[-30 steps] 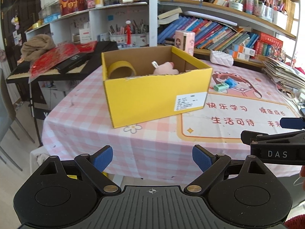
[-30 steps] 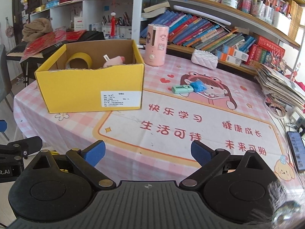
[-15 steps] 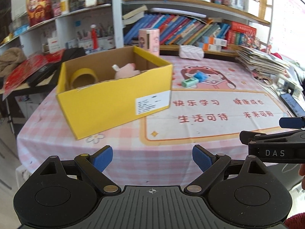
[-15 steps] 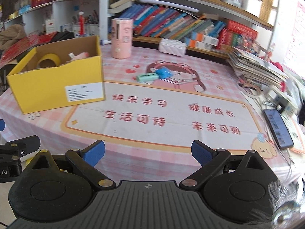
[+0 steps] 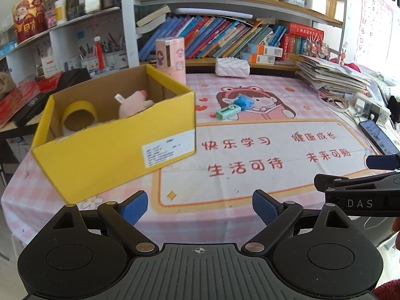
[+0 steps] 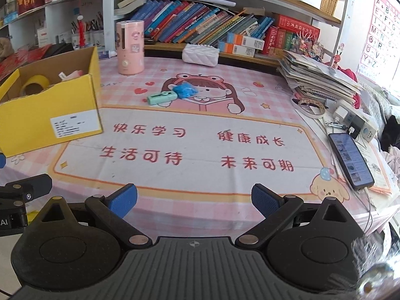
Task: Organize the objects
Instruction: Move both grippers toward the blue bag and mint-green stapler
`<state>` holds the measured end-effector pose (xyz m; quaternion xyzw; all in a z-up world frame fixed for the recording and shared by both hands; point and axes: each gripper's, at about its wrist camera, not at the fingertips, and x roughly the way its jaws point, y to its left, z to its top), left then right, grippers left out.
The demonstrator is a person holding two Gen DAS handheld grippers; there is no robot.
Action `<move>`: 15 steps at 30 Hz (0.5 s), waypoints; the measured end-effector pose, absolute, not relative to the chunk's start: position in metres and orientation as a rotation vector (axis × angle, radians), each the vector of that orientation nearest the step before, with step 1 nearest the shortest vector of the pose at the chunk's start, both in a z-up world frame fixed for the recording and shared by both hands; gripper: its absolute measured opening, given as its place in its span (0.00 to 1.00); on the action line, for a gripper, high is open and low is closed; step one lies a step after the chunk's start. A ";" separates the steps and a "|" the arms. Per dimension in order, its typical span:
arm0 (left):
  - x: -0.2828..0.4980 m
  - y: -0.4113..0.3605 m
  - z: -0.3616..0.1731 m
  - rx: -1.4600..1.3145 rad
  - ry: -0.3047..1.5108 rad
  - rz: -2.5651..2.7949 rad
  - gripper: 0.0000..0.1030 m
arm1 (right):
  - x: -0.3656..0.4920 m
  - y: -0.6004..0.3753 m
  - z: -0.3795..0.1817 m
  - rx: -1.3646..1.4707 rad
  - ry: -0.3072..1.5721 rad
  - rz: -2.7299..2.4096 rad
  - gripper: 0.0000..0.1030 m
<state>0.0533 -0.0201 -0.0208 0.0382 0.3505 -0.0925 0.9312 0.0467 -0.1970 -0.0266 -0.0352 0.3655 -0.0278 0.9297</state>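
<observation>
The tablecloth [image 6: 200, 147] reads 快乐学习; the right gripper [image 5: 360, 195] reads DAS.

Home study room, crowded bookshelves [image 6: 200, 25], cartoon tablecloth [image 6: 200, 145], alphabet poster [image 6: 382, 32], paper stacks [image 6: 317, 80]

The left gripper [image 5: 200, 206] was tilted downward with its jaws spread wide and nothing between the blue pads [image 5: 133, 206]. The right gripper [image 6: 194, 200] was pitched down much the same, jaws likewise wide apart and empty. The two were side by side, each one's black fingers showing at the edge of the other's view, and a bit of a hand [image 5: 396, 227] showed behind the right one.
</observation>
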 end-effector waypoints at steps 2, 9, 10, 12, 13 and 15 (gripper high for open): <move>0.061 -0.027 -0.020 0.081 0.715 -0.192 0.90 | 0.055 -0.203 -0.026 -0.072 0.753 -0.058 0.96; 0.091 -0.045 -0.018 0.078 0.717 -0.175 0.90 | 0.091 -0.218 -0.023 -0.084 0.756 -0.031 0.96; 0.095 -0.047 -0.018 0.076 0.716 -0.171 0.90 | 0.097 -0.220 -0.023 -0.087 0.756 -0.023 0.96; 0.103 -0.052 -0.018 0.074 0.714 -0.163 0.90 | 0.109 -0.224 -0.022 -0.094 0.756 -0.007 0.96; 0.107 -0.054 -0.018 0.073 0.713 -0.159 0.90 | 0.114 -0.225 -0.022 -0.097 0.756 0.002 0.96; 0.115 -0.060 -0.017 0.071 0.711 -0.152 0.90 | 0.125 -0.229 -0.022 -0.103 0.755 0.018 0.96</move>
